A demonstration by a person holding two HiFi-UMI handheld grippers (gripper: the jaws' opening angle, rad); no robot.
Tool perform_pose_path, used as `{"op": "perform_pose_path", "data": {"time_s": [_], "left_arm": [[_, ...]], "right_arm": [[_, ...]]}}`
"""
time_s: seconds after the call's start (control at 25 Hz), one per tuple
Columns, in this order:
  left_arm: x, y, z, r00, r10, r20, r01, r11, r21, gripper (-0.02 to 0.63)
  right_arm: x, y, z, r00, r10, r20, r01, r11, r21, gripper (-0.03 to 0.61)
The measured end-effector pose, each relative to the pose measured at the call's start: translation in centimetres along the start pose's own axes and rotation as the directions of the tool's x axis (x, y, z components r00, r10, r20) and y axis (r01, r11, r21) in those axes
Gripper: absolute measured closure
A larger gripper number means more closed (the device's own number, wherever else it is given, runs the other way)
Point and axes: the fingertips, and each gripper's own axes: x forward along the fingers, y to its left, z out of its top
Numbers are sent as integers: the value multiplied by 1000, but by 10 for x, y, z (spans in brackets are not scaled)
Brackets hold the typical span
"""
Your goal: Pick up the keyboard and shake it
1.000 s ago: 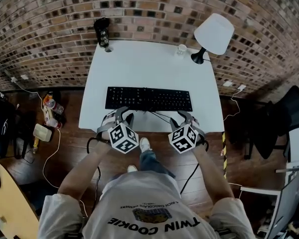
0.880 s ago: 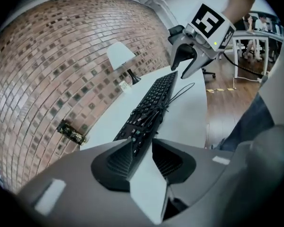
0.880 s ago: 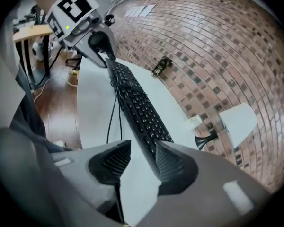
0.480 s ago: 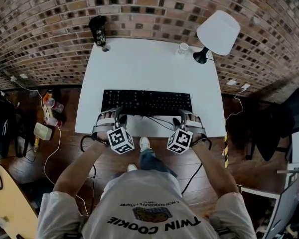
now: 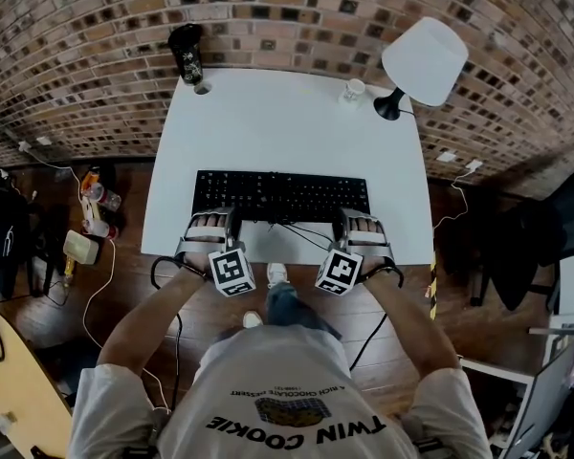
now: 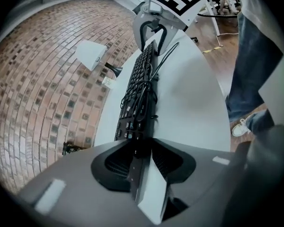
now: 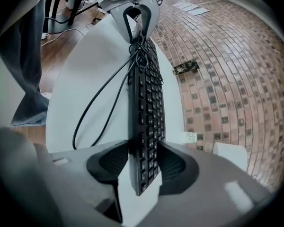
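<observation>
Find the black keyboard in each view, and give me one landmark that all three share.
Head view: the keyboard lies across the picture's middle, on the front half of the white table.
Left gripper view: the keyboard runs from lower centre up to top centre, keys facing left.
Right gripper view: the keyboard runs from lower centre up to top centre, keys facing right.
Shared landmark: the brick wall.

Brick wall [image 5: 77,27] along the far side, curving round left and right. White table [image 5: 287,122] against it, white-shade lamp [image 5: 424,61] at its far right corner. Dark wood floor [image 5: 124,285], loose cables [image 5: 100,285] left, black chair [image 5: 536,228] right.
</observation>
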Motion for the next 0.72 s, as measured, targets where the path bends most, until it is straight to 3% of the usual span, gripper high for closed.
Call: {"op": "perform_pose_path", "data": {"time_s": [0.12, 0.36, 0.52, 0.72], "left_arm": [[0, -2, 1, 1000, -21, 0, 21, 1000, 18, 480], [-2, -1, 0, 995, -98, -4, 98, 995, 24, 483], [-3, 6, 1, 987, -161, -17, 161, 987, 26, 485], [-7, 17, 4, 961, -277, -11, 277, 961, -6, 486]], "right_arm": [[1, 7, 0, 1000, 19, 4, -18, 1000, -14, 462], [-2, 7, 1, 997, 81, 17, -82, 997, 14, 466], [-6, 0, 1, 980, 194, 45, -196, 979, 50, 469], [-13, -13, 3, 938, 335, 93, -343, 936, 81, 469]]}}
